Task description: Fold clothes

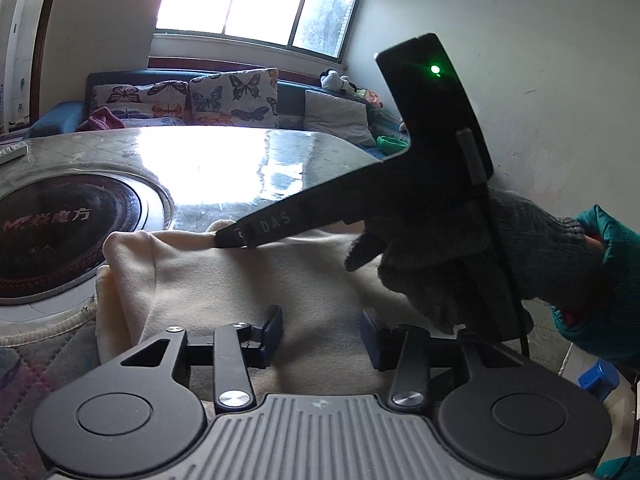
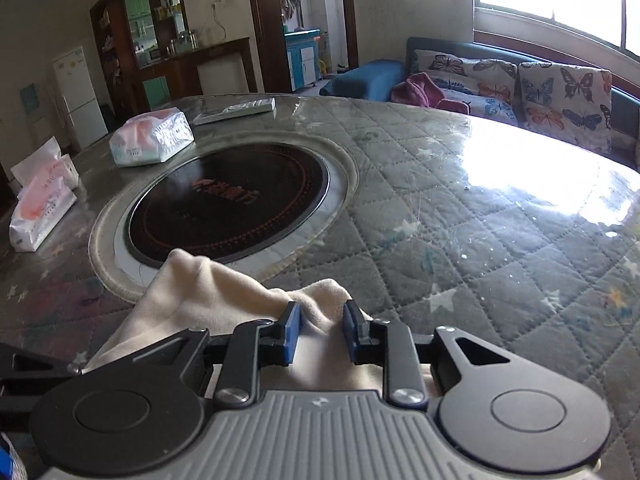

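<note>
A cream fleece garment (image 1: pixel 224 280) lies on the quilted table, one end touching the round hob rim. My left gripper (image 1: pixel 320 332) is open just above the cloth, its blue pads (image 1: pixel 273 330) apart with nothing between them. My right gripper shows in the left wrist view (image 1: pixel 226 238) as a black tool held by a gloved hand, its tip at the garment's far edge. In the right wrist view the right gripper (image 2: pixel 320 330) has its blue pads partly apart, with a bunched fold of the cream garment (image 2: pixel 208 288) between them.
A round black hob (image 2: pixel 228 208) is set into the table (image 2: pixel 480 220). Two tissue packs (image 2: pixel 152 140) and a remote (image 2: pixel 236 110) lie at the far side. A sofa with butterfly cushions (image 1: pixel 232 96) stands behind the table under the window.
</note>
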Demonstrator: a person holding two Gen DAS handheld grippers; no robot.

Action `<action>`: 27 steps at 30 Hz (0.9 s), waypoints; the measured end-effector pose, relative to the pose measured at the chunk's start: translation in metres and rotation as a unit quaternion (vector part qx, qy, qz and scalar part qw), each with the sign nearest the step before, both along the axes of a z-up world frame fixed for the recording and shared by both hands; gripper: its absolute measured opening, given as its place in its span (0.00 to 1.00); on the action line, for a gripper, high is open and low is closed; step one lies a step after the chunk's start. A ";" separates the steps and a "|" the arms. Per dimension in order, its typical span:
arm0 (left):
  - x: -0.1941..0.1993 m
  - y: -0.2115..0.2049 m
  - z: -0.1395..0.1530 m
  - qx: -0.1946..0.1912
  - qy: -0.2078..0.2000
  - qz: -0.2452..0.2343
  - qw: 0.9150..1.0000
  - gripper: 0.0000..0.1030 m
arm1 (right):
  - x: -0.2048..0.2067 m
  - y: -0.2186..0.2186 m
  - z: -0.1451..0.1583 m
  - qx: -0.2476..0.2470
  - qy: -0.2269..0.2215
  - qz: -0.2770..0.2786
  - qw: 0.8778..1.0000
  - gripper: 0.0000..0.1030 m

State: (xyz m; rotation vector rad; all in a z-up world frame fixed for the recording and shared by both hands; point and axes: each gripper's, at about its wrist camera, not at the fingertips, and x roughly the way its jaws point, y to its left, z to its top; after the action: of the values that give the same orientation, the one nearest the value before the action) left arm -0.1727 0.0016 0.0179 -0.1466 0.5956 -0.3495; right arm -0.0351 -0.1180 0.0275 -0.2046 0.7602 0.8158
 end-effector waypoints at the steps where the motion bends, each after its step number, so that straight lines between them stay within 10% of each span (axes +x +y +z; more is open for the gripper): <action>1: -0.001 -0.001 0.001 0.001 -0.001 -0.002 1.000 0.53 | 0.000 0.000 0.002 0.002 0.000 0.000 1.000 0.28; 6: -0.012 0.003 0.006 0.001 -0.010 0.007 1.000 0.71 | -0.008 0.003 0.017 0.010 -0.017 0.024 1.000 0.40; 27: -0.031 0.030 0.008 -0.020 -0.006 0.062 0.998 0.85 | -0.023 0.041 0.019 -0.025 -0.037 0.090 0.995 0.68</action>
State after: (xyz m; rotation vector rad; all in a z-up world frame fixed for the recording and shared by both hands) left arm -0.2036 0.0316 0.0263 -0.2188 0.5660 -0.2418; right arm -0.0580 -0.0768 0.0469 -0.3510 0.6985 0.9558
